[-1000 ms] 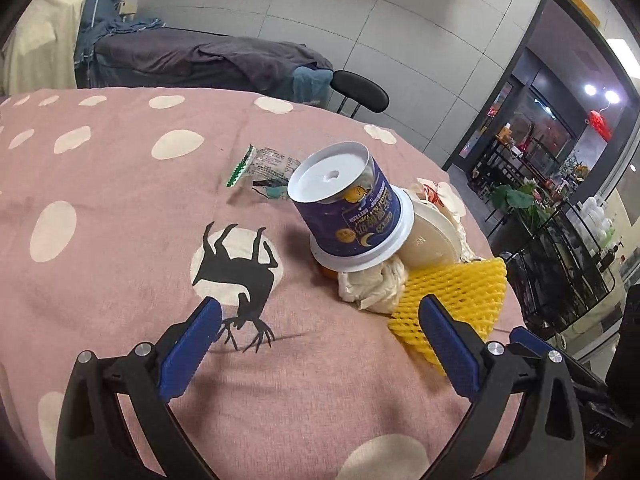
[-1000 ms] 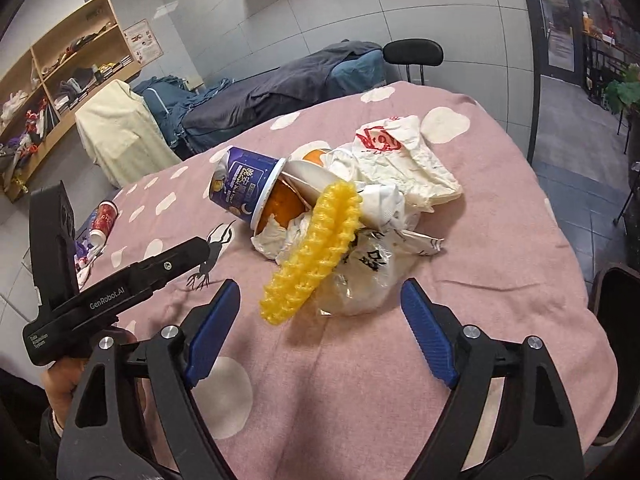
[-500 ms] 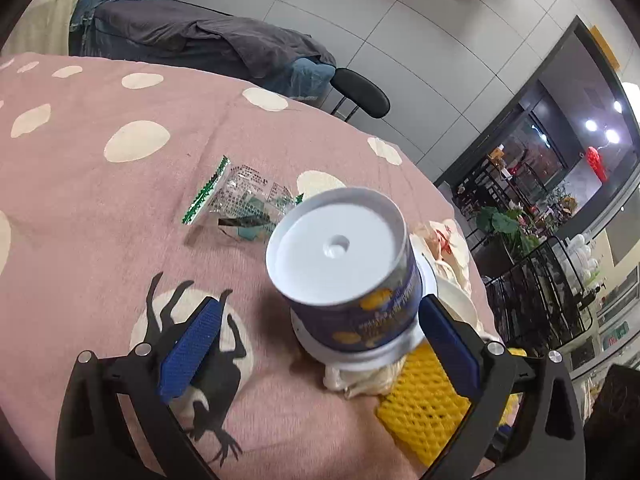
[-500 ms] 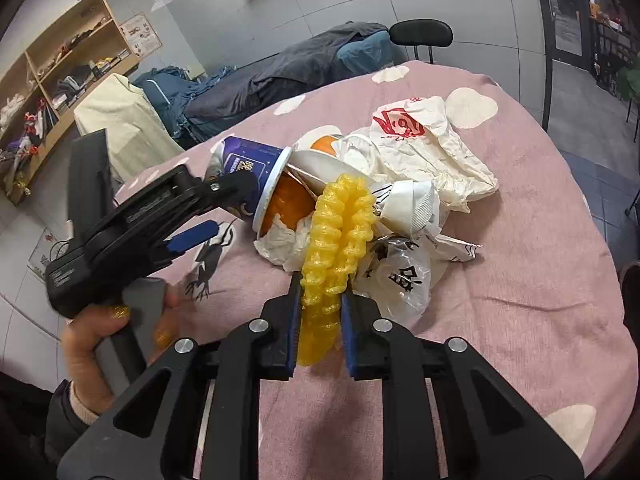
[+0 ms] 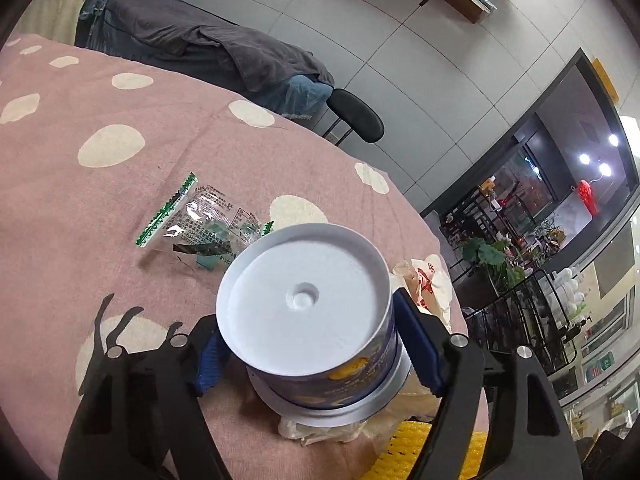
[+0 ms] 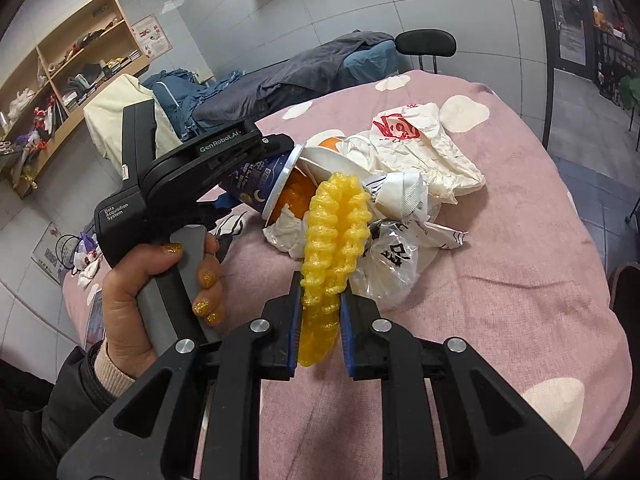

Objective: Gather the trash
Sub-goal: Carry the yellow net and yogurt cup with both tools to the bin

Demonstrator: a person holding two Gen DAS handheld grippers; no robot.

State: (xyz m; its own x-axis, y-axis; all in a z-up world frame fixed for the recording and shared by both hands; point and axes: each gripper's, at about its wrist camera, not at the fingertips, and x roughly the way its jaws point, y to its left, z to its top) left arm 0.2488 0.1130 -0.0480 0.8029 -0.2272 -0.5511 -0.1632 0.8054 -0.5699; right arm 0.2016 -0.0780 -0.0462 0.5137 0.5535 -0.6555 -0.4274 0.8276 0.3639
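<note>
Both claws taking trash from the pile on the pink spotted worktop (image 6: 520, 280)

The left claw (image 5: 308, 356) is closing around the upturned blue cup (image 5: 316, 320) atop the crumpled wrappers, so it should seat both pads squarely on the wall before lifting; the right claw (image 6: 320, 320), nearly shut, pinches the yellow foam net (image 6: 334, 232) and should lift gently to avoid dragging neighbouring wrappers.
</note>
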